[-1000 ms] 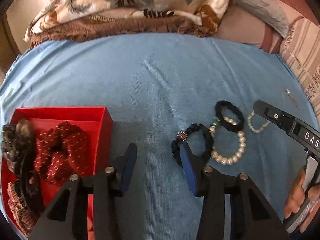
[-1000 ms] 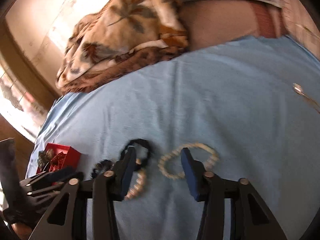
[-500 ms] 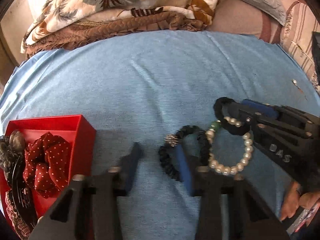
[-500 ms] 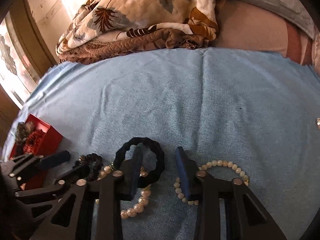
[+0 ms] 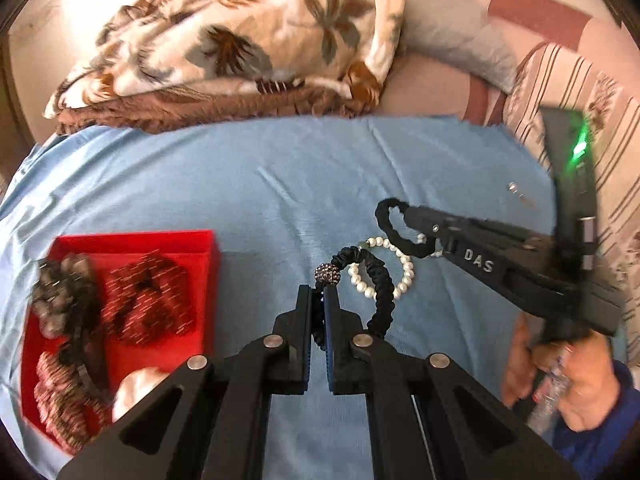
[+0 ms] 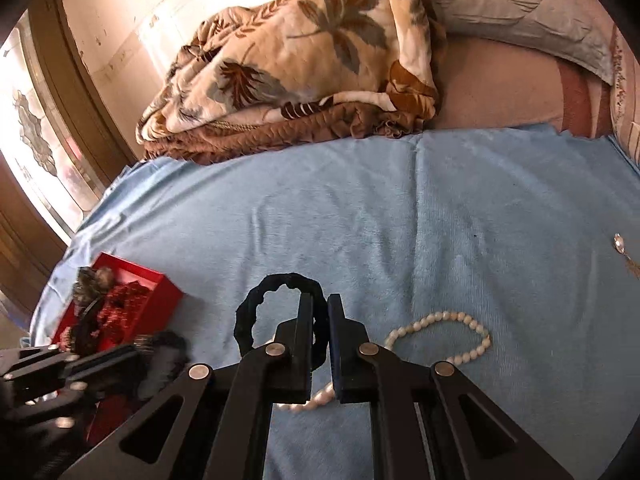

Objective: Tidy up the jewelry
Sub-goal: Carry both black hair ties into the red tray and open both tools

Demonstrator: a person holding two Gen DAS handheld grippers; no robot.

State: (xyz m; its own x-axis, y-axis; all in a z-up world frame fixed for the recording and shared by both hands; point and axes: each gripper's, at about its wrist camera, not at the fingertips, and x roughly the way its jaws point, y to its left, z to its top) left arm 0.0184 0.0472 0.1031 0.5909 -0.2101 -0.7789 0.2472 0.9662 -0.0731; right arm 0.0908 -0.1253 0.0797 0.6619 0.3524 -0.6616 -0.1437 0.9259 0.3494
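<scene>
Jewelry's mid-sort here: my left gripper (image 5: 318, 304) is pinched nearly closed on the black ruched hair tie (image 5: 382, 296), the one with the sparkly bead (image 5: 328, 274). My right gripper (image 6: 319, 320) is clamped just as tight on a plain black fabric loop (image 6: 256, 308), lifted off the blue cloth (image 6: 400, 220). A pearl bracelet (image 5: 402, 276) lies under the ruched tie. The red tray (image 5: 160, 236) of scrunchies sits off to my left.

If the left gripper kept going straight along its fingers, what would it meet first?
Beyond the black beaded hair tie that the left gripper is shut on, the line runs over bare blue cloth toward the folded floral blanket. It looks free until there, though depth is unclear.
</scene>
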